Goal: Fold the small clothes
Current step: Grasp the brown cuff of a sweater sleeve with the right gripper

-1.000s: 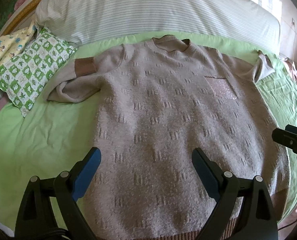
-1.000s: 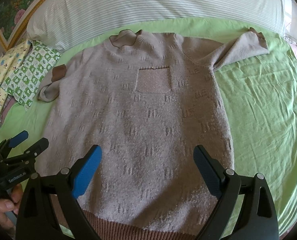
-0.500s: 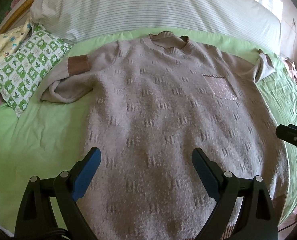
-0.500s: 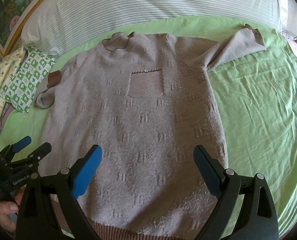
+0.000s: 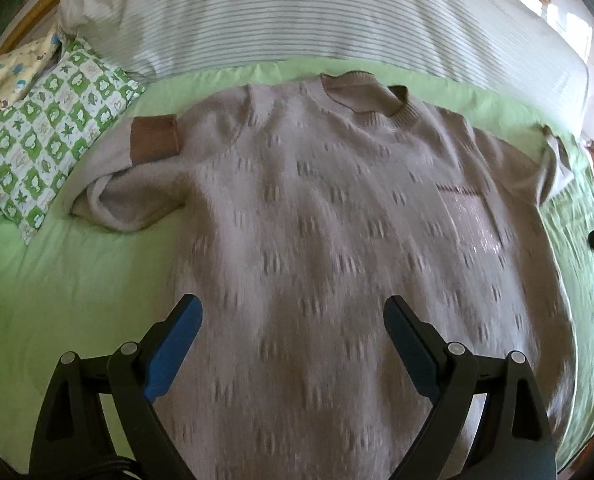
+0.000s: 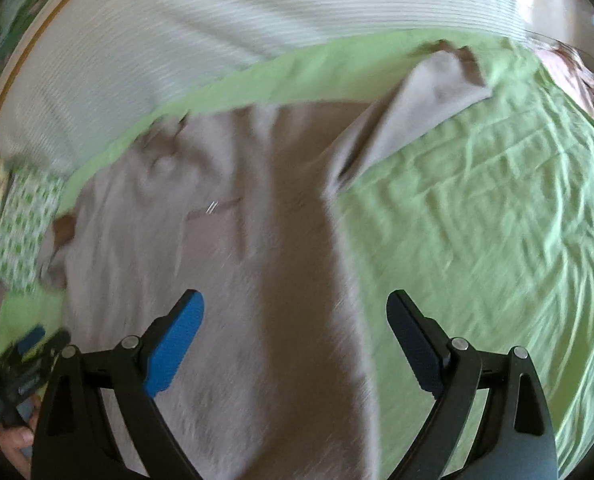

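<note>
Now, from the left wrist view, the left gripper (image 5: 291,320) is wide open and holds nothing. It hangs over the low part of the sweater (image 5: 337,240). The sweater lies flat on the green sheet (image 5: 57,288), with its neck far from the gripper and its bottom edge close by. So its long way runs straight ahead from the open jaws. One sleeve is bent over, with its brown cuff (image 5: 154,137) lying near the checked pillow (image 5: 45,140). That sleeve sits ahead and to the left, nearer this gripper, I think.

From the right wrist view, which is blurry, the right gripper (image 6: 295,312) is wide open too, and empty. It hangs over the right side edge of the sweater (image 6: 225,264). The other sleeve (image 6: 413,116) stretches away up and to the right on the sheet (image 6: 497,220). This gripper looks nearer to it.
</note>
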The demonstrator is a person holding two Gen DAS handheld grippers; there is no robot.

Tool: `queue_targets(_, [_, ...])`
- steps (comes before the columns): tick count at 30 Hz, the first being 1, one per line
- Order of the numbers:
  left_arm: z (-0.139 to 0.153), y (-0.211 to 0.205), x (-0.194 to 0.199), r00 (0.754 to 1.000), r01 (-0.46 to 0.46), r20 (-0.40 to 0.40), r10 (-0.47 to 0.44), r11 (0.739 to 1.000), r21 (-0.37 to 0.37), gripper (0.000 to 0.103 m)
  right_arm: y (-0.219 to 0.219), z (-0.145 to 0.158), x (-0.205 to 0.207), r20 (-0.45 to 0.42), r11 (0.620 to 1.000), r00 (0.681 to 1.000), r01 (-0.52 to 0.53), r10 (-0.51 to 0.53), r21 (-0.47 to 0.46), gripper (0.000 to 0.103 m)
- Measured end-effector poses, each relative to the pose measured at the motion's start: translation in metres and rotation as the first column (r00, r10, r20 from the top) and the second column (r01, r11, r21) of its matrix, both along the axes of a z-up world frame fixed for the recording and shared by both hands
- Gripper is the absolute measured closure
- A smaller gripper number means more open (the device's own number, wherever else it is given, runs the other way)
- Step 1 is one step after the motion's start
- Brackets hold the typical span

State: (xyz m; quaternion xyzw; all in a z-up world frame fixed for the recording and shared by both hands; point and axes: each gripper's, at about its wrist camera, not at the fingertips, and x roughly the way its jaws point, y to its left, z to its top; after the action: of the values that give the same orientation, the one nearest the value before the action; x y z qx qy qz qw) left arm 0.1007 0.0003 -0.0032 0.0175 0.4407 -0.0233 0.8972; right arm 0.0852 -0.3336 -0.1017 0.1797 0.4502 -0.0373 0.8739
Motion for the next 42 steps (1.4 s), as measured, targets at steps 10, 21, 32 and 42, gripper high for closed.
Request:
queue_targets(10, [-0.008,-0.017,0.076,0.997,0.001,-0.079,0.002,0.999,0.036,0.01,-0.114,0.035,0.1,0.048,0.971,0.971,0.236,-0.234,-0.042,0.01])
queue_targets(21, [-0.03,-0.033,0.169,0.99,-0.037,-0.136,0.034,0.999,-0.021,0.01,-0.199,0.004,0.221,-0.082,0.931,0.934,0.334,-0.347,-0.145,0.022])
queue_targets(32, [-0.062,-0.037,0.202,0.981,-0.046,-0.19,0.037,0.998,-0.047,0.01,-0.223,0.004,0.234,-0.059,0.926,0.931,0.349,-0.36,-0.143,0.094])
queue_targets(42, [-0.038,-0.013,0.172,0.986,-0.039,-0.167,0.013,0.988,-0.15,0.01,-0.036,0.12,0.184,0.317,0.974,0.937,-0.191,0.145,0.119,0.095])
